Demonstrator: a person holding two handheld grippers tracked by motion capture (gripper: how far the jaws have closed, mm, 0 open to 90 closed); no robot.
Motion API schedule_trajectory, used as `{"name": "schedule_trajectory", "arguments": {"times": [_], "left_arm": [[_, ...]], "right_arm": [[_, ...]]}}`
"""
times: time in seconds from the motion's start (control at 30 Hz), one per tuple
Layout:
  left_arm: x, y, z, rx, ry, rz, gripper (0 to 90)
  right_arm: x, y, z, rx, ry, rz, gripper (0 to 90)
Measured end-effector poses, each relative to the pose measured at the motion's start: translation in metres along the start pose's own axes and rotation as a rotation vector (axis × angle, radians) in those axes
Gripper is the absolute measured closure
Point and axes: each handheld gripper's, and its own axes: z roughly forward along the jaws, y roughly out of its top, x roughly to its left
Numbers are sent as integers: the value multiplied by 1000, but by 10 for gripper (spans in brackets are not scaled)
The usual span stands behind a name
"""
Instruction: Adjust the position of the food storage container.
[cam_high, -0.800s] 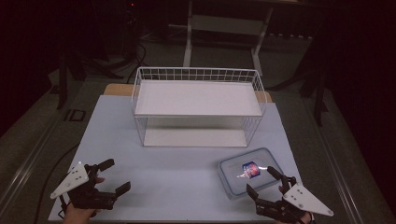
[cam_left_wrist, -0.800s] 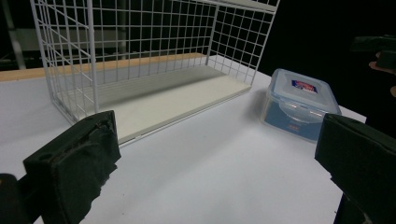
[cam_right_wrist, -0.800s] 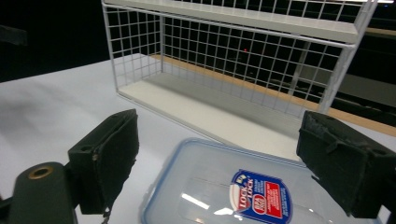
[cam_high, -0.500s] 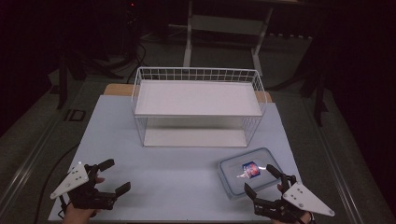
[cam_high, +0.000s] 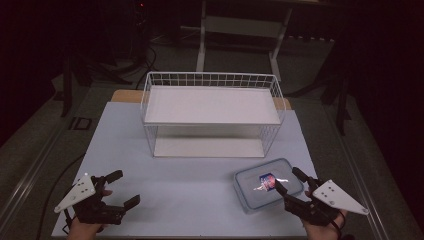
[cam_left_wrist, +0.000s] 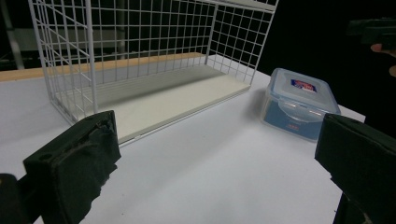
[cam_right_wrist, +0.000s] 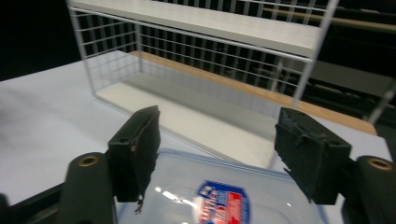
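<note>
Clear plastic lidded box w/ blue-red label (cam_high: 268, 184) sits just in front of white wire two-tier rack (cam_high: 212, 114), twd its right end. Right gripper (cam_high: 290, 183) spread over box, left gripper (cam_high: 124, 189) spread, well apart. Nothing grasped yet; prob. lift & shelve left.

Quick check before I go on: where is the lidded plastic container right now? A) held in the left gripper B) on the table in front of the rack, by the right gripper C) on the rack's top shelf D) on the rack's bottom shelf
B: the plastic container sits on the table in front of the wire rack, just ahead of the open right gripper.
</note>
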Motion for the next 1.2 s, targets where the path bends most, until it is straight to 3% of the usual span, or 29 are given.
{"name": "schedule_trajectory", "arguments": {"times": [0.3, 0.37, 0.4, 0.47, 0.87, 1.2], "left_arm": [[0, 0, 0, 1, -3, 0, 0], [0, 0, 1, 4, -4, 4, 0], [0, 0, 1, 6, -6, 6, 0], [0, 0, 2, 8, -6, 5, 0], [0, 0, 4, 12, -11, 8, 0], [0, 0, 5, 17, -17, 11, 0]], "right_arm": [[-34, -11, 1, 72, -74, 7, 738], [-38, -13, 1, 83, -74, 17, 762], [-47, -18, 1, 100, -87, 32, 831], [-54, -23, 3, 125, -103, 35, 872], [-85, -65, 13, 263, -193, 80, 900], [-87, -78, 17, 309, -193, 115, 900]]}}
